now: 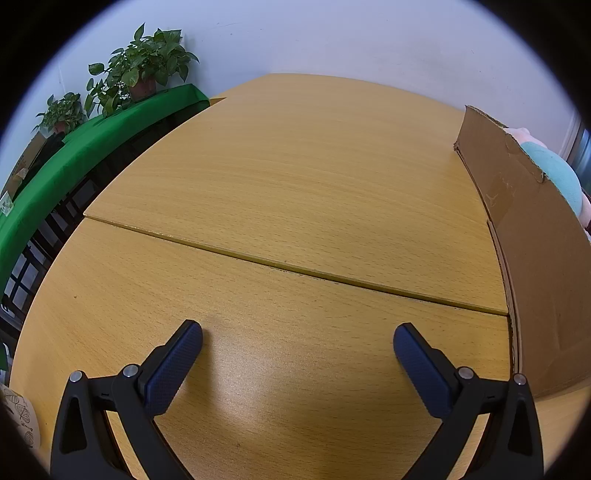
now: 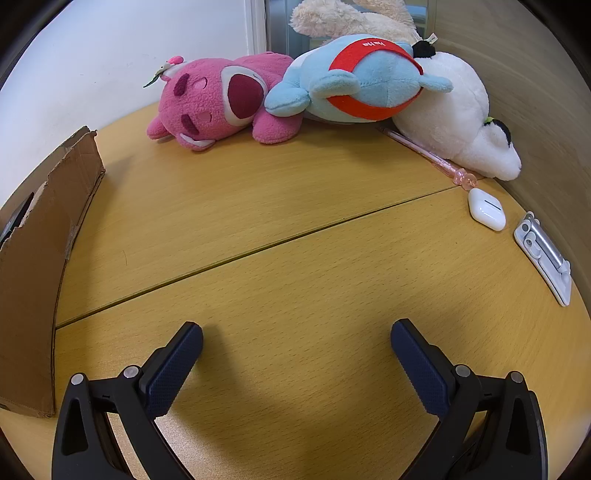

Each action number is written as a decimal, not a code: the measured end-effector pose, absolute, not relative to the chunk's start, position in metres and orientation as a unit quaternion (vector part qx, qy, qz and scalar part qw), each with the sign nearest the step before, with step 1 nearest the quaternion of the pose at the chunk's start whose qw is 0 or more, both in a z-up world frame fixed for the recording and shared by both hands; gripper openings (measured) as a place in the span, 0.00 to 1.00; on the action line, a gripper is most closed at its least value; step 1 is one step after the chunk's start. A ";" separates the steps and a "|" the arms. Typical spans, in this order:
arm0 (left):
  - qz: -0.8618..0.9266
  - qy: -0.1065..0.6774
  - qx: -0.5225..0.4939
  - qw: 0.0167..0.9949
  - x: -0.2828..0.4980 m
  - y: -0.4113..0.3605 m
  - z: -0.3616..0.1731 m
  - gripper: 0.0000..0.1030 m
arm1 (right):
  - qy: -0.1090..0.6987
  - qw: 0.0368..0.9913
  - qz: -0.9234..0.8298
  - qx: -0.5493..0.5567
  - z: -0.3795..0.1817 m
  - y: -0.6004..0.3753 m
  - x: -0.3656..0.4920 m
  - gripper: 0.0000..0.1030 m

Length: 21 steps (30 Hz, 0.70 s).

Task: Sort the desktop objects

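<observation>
In the right wrist view a pink plush bear (image 2: 218, 101), a light-blue plush with a red band (image 2: 364, 79) and a white plush (image 2: 458, 114) lie in a row at the table's far edge. A pink pen (image 2: 424, 153), a white earbud case (image 2: 487, 209) and a silver phone stand (image 2: 543, 257) lie at the right. My right gripper (image 2: 296, 334) hovers open over bare wood, well short of them. My left gripper (image 1: 297, 336) is open too, with nothing between its fingers. A cardboard box (image 1: 532, 236) stands to its right.
The same cardboard box (image 2: 40, 266) stands at the left in the right wrist view. A cream plush (image 2: 351, 16) lies behind the row. Beyond the wooden table (image 1: 295, 166), a green shelf (image 1: 92, 144) carries potted plants (image 1: 144, 70). A beige partition (image 2: 535, 92) bounds the right side.
</observation>
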<state>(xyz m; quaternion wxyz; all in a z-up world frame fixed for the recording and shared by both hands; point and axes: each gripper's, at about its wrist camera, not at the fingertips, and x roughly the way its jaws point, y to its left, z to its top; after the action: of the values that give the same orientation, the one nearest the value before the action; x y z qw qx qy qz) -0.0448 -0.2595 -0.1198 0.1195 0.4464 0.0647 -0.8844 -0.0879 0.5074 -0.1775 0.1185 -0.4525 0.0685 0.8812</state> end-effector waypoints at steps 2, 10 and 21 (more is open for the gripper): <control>-0.884 0.065 0.446 0.120 -0.044 -0.259 -0.120 1.00 | 0.068 0.118 0.881 -0.452 -0.178 0.507 -0.088 1.00; -0.884 0.065 0.446 0.120 -0.045 -0.258 -0.121 1.00 | 0.069 0.118 0.881 -0.452 -0.178 0.507 -0.088 1.00; -0.884 0.066 0.446 0.121 -0.046 -0.258 -0.122 1.00 | 0.069 0.117 0.881 -0.452 -0.178 0.507 -0.088 1.00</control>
<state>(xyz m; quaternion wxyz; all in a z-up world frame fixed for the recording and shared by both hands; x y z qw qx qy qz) -0.0459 -0.2577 -0.1216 0.1213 0.4458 0.0659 -0.8844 -0.0877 0.5069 -0.1779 0.1173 -0.4523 0.0691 0.8814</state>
